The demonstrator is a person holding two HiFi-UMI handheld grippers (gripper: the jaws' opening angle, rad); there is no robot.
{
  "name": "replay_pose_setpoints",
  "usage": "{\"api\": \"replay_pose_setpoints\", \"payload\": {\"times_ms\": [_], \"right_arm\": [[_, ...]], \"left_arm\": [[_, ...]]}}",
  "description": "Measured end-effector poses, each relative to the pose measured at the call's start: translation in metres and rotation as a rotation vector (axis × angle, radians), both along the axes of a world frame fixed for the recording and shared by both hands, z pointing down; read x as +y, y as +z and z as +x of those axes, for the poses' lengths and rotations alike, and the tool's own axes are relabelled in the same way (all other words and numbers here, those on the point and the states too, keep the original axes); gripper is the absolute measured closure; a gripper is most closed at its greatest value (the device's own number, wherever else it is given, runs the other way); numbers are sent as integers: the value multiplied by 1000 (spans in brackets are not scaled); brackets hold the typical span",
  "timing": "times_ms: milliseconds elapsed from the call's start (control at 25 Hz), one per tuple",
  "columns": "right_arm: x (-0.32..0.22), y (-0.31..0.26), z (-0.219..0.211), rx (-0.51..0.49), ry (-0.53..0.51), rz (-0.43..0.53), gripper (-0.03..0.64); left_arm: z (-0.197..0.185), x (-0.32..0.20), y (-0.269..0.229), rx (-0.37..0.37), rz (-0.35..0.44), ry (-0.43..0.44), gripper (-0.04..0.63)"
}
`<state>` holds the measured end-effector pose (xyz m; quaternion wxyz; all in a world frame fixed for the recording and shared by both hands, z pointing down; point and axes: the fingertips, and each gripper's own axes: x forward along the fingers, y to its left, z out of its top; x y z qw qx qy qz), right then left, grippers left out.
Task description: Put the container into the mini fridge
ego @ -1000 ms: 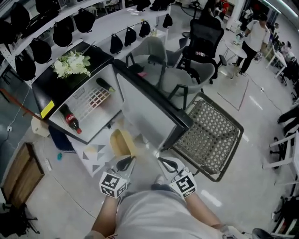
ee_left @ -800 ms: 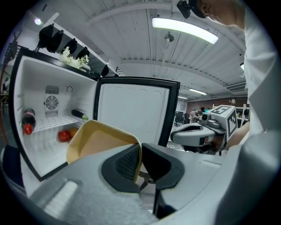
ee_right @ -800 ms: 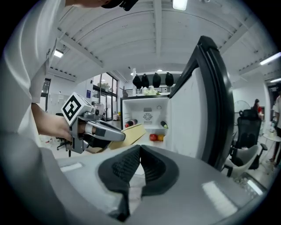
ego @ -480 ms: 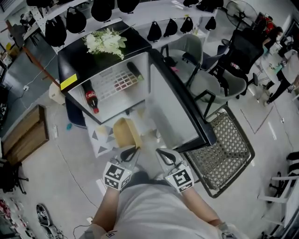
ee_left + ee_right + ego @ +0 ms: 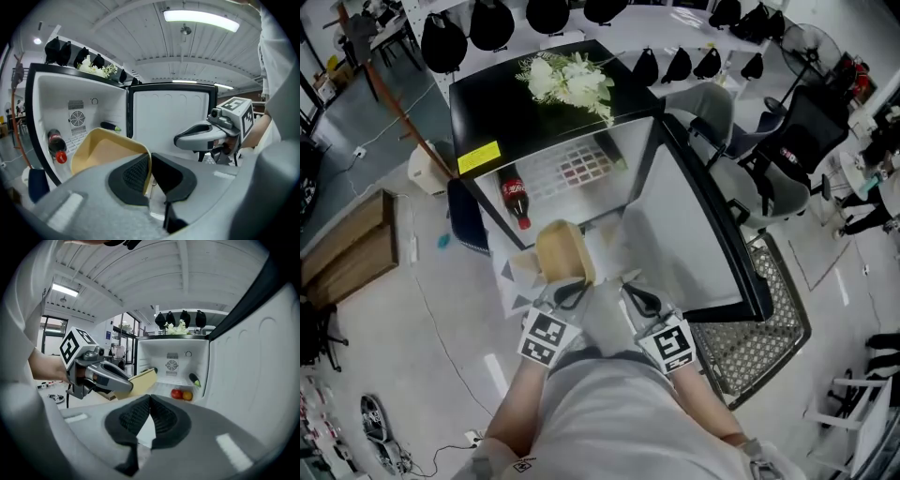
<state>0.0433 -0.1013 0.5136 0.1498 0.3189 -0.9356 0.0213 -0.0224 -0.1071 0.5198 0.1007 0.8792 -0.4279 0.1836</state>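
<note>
A tan open-topped container [image 5: 562, 253] hangs just in front of the open mini fridge [image 5: 534, 112]. My left gripper [image 5: 569, 293] is shut on its near rim; in the left gripper view the thin wall of the container [image 5: 101, 149] sits pinched between the black pads of the left gripper [image 5: 149, 169]. My right gripper [image 5: 640, 298] is beside it on the right, shut with nothing between its pads, as the right gripper view shows for the right gripper [image 5: 149, 409]. That view also shows the container [image 5: 141, 379] short of the fridge's white inside [image 5: 173, 365].
The fridge door [image 5: 698, 230] stands swung open to the right. Inside lie a cola bottle [image 5: 516, 194], a dark green vegetable [image 5: 195, 379] and two small fruits [image 5: 181, 394]. White flowers [image 5: 572, 79] sit on top. A wicker chair [image 5: 769, 323] stands right, a wooden crate [image 5: 347, 246] left.
The fridge now sits more centred and closer in the head view. The left gripper has carried the container forward toward the fridge opening. The right gripper has moved along beside it, still shut.
</note>
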Motion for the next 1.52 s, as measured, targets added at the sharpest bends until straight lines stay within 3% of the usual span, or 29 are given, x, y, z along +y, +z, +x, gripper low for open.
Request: {"api": "replay_pose_setpoints", "payload": {"times_ms": [160, 680, 1520], "right_arm": [[-17, -8, -22, 7, 8, 11, 614], [-47, -1, -51, 25, 38, 6, 614], [-143, 3, -63, 101, -84, 18, 614]], "left_arm": [[-11, -17, -7, 24, 5, 38, 568], [-44, -91, -20, -95, 30, 61, 568], [-78, -220, 10, -315, -98, -90, 563]]}}
